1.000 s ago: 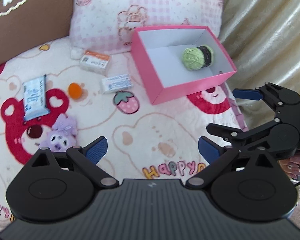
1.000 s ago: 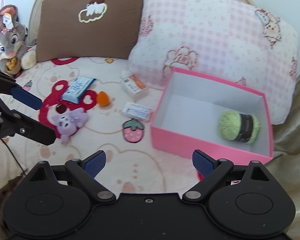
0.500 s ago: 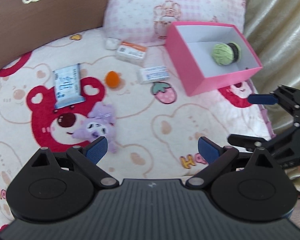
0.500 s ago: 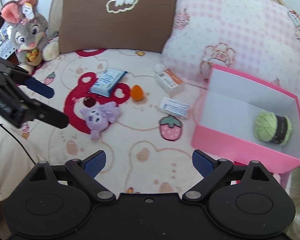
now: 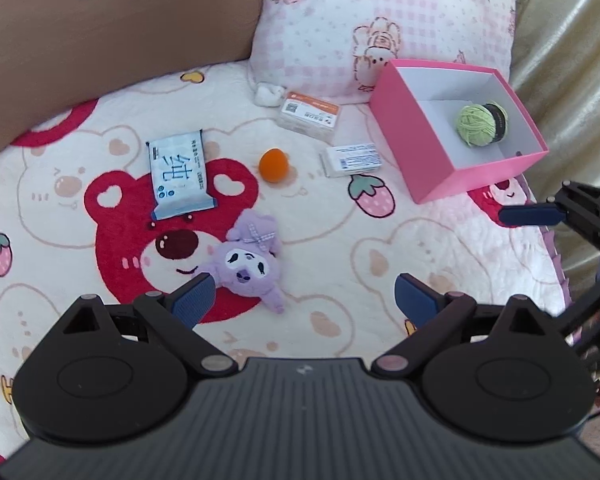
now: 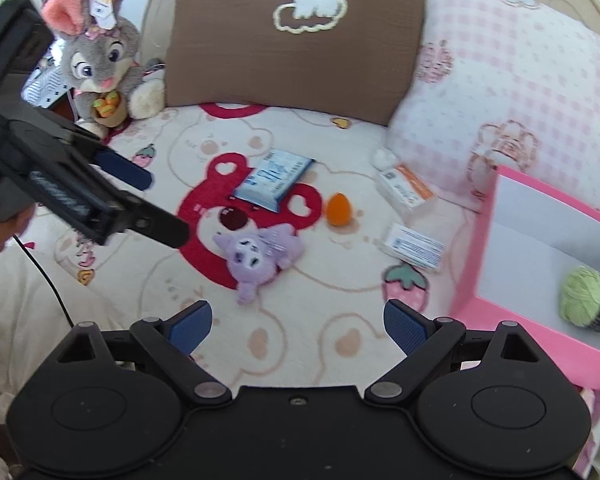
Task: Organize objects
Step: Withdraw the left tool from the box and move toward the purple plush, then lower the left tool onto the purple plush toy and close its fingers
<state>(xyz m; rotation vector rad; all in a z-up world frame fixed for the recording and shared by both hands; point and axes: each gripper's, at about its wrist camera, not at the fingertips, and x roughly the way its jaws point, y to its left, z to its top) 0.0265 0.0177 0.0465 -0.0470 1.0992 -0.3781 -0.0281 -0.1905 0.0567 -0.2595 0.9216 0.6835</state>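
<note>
Blue pads tip both tongs, and both sets stand wide open with nothing between them. The left tongs point(image 5: 304, 300) hang over the bed's bear-print blanket point(image 5: 332, 240), their left pad just in front of the purple plush point(image 5: 246, 262), apart from it as far as I can tell. The right tongs point(image 6: 298, 322) hover at the blanket's near side; the plush lies at 11 o'clock from them.

Past the plush, at 12 o'clock in the left view, sits an orange egg point(image 5: 274, 165). At 11 o'clock a blue-white packet point(image 5: 179, 174) lies on the red bear's head. At 1 o'clock a white carton point(image 5: 352, 159) lies flat beside a printed strawberry, and farther on an orange-topped carton point(image 5: 310, 114) rests near a small white wad point(image 5: 268, 94).

At 2 o'clock the pink box point(image 5: 404, 132) stands open, a green yarn ball point(image 5: 478, 124) with a black band inside on its floor.

Farthest back lean a brown pillow point(image 5: 112, 32) and a pink checked pillow point(image 5: 384, 16). In the right view a grey rabbit plush point(image 6: 100, 56) sits at 10 o'clock beside the brown pillow.
</note>
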